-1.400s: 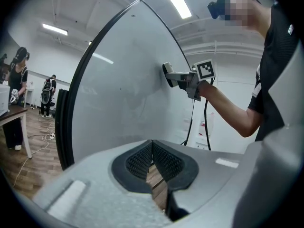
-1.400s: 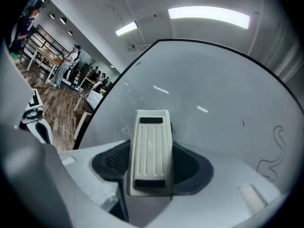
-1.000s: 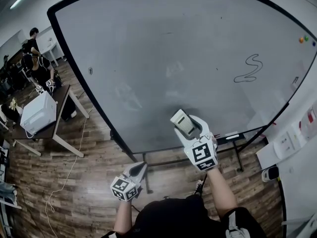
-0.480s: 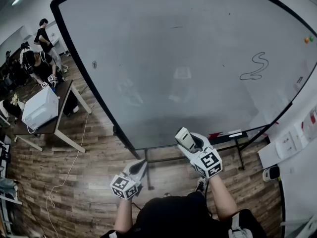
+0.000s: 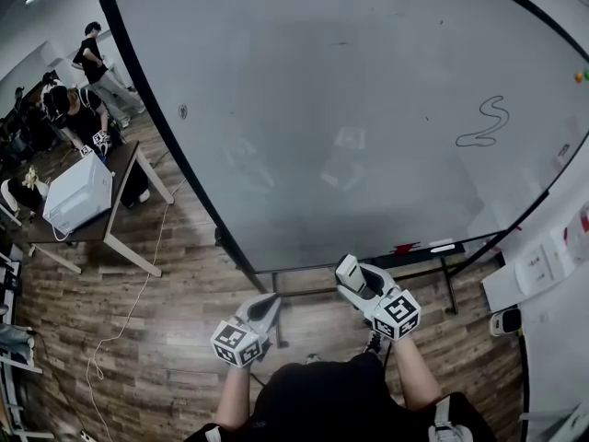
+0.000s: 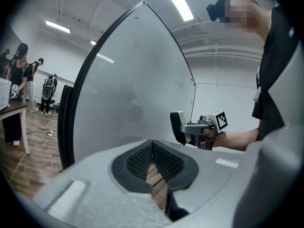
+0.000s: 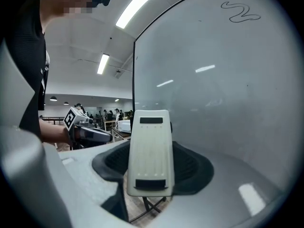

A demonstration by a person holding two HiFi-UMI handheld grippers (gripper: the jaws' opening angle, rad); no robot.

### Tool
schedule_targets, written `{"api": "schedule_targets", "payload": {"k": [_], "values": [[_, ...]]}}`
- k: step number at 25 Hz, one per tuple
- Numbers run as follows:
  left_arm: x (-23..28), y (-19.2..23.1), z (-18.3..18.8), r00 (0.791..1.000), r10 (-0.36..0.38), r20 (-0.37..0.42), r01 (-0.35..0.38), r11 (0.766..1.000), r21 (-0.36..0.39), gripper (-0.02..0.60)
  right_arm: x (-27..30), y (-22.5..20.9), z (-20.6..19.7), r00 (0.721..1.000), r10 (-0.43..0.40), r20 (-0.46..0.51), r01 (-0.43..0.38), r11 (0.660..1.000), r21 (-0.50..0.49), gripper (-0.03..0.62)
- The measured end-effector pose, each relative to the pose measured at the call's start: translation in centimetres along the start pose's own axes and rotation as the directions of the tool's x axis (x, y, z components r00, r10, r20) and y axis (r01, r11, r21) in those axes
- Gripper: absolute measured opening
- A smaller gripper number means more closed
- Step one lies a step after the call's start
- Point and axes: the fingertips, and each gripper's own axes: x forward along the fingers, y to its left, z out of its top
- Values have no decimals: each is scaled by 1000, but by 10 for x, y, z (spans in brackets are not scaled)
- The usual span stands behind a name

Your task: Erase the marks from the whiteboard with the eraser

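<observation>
One eraser (image 7: 149,151) clamped in right gripper (image 5: 362,284), off the whiteboard (image 5: 368,109); left gripper (image 5: 264,308) closed, empty.

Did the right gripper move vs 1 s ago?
Yes. The right gripper, shut on the eraser, has dropped from over the whiteboard surface to below its bottom edge.

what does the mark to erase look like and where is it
The big whiteboard fills most of the head view. Toward its right side, below the coloured dots at the edge, is a thin dark squiggle. It is a looping S-shaped line, the only sizeable drawing on the board; elsewhere only faint specks.
</observation>
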Motion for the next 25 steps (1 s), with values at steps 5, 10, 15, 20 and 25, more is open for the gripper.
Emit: {"api": "schedule_targets", "payload": {"k": [5, 10, 15, 20, 25], "values": [[3, -3, -1, 1000, -14, -4, 14, 1000, -3, 11, -3, 15, 2, 998, 48, 31, -47, 999, -24, 255], [4, -3, -2, 1000, -20, -6, 20, 1000, -4, 11, -2, 20, -1, 998, 59, 20, -58, 998, -33, 255], [2, -3, -3, 1000, -22, -8, 22, 1000, -5, 11, -2, 22, -3, 998, 60, 12, -60, 998, -35, 255], [3, -3, -1, 1000, -21, -4, 21, 1000, -5, 11, -1, 21, -3, 998, 65, 6, -64, 997, -40, 255], [3, -5, -1, 1000, -22, 1, 22, 1000, -5, 11, -2, 21, -4, 998, 64, 8, -63, 997, -39, 255]]}}
